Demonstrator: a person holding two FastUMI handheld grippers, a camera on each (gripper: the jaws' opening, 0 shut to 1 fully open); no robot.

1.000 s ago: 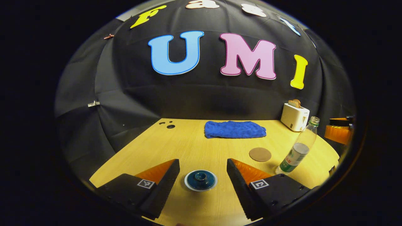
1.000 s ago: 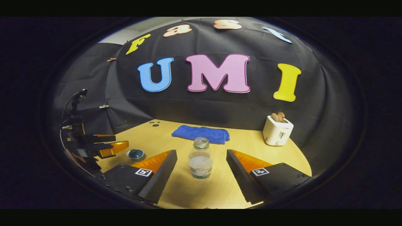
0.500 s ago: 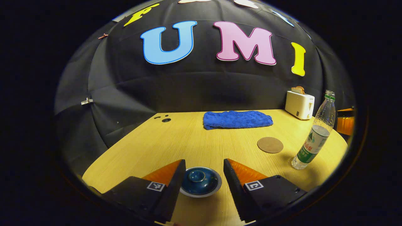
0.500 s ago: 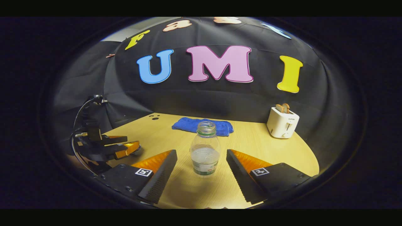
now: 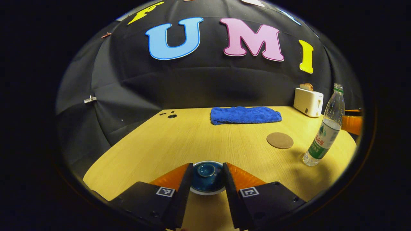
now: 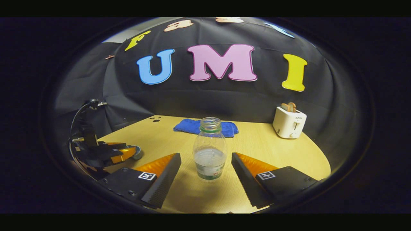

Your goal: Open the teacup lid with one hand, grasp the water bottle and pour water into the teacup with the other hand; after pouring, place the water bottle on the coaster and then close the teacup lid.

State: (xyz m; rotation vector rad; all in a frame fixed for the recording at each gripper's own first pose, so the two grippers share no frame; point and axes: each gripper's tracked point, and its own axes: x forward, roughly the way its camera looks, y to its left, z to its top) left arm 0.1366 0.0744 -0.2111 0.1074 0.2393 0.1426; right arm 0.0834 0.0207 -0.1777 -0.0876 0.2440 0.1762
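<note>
Left gripper (image 5: 208, 175): I see its fingers narrowed around the dark blue teacup lid (image 5: 207, 175), one on each side; whether both press on it I cannot tell.
Teacup (image 5: 205, 192): only its white rim shows under the lid, near the bench's (image 5: 179, 141) near edge.
Right gripper (image 6: 205, 166): I hold it wide apart, the water bottle (image 6: 209, 150) upright between the fingers, touching neither.
Water bottle: uncapped, part full, standing toward the bench's right edge in the left gripper view.
Coaster (image 5: 280, 140): flat, near the bottle, apart from it.
Blue cloth (image 5: 245, 115): folded along the far edge.
Toaster (image 6: 289, 122): white, at the far right corner.
</note>
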